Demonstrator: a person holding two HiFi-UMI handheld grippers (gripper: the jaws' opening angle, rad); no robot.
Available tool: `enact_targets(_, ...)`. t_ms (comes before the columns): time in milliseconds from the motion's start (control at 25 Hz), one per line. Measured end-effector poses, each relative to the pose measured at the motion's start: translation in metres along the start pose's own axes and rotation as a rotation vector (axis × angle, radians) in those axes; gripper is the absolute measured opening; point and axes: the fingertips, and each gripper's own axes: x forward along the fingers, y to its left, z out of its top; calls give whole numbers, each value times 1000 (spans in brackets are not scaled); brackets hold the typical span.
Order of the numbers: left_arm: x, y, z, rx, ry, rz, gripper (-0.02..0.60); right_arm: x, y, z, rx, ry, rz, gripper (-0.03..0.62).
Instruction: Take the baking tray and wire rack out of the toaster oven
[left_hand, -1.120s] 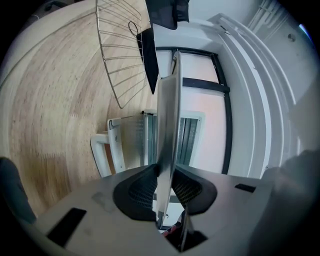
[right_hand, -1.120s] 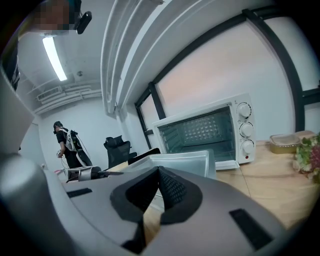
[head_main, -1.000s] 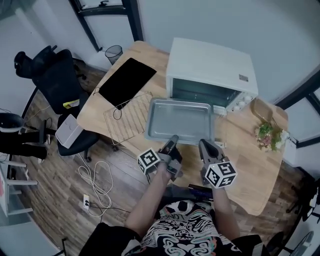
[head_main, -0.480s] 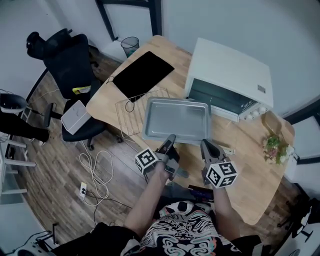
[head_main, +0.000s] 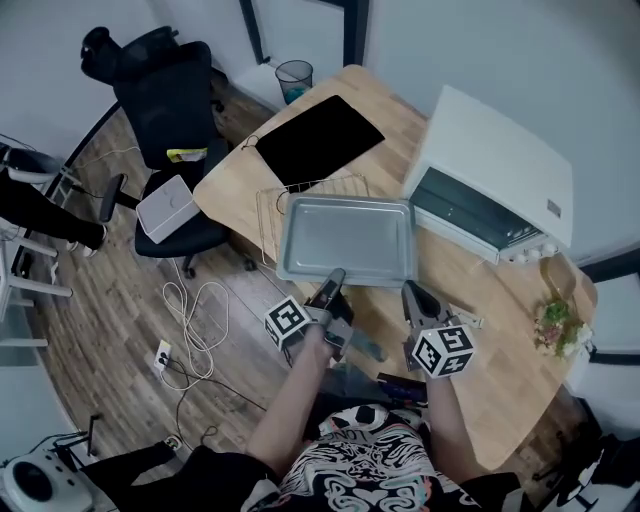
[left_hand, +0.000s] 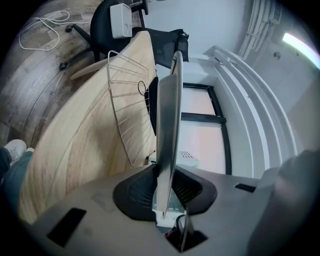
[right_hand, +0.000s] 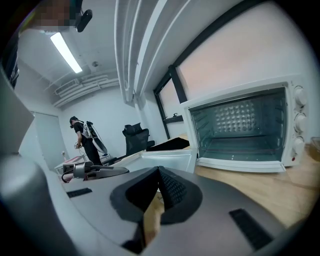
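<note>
The grey baking tray lies flat over the wooden table, and its left part covers some of the wire rack. My left gripper is shut on the tray's near rim. In the left gripper view the tray runs edge-on between the jaws of the gripper, with the rack beside it. My right gripper is just off the tray's near right corner, shut with nothing in it. The white toaster oven stands at the right, and its cavity looks empty.
A black pad lies at the table's far corner, behind the rack. A plant sits near the right edge. On the floor to the left are an office chair, a bin and cables. A person stands far off.
The tray has slid left, away from the oven, and now overlaps the wire rack. Both grippers have moved with it; the left one kept its hold.
</note>
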Motion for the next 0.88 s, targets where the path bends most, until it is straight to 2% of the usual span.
enact_targets(320,-15,12,32,-12,-88,24,84,24,8,-10,-6,44,49,0)
enact_targets(880,-8,24,70,-26,-178,24,87,41,-11,-27,16,111,52,0)
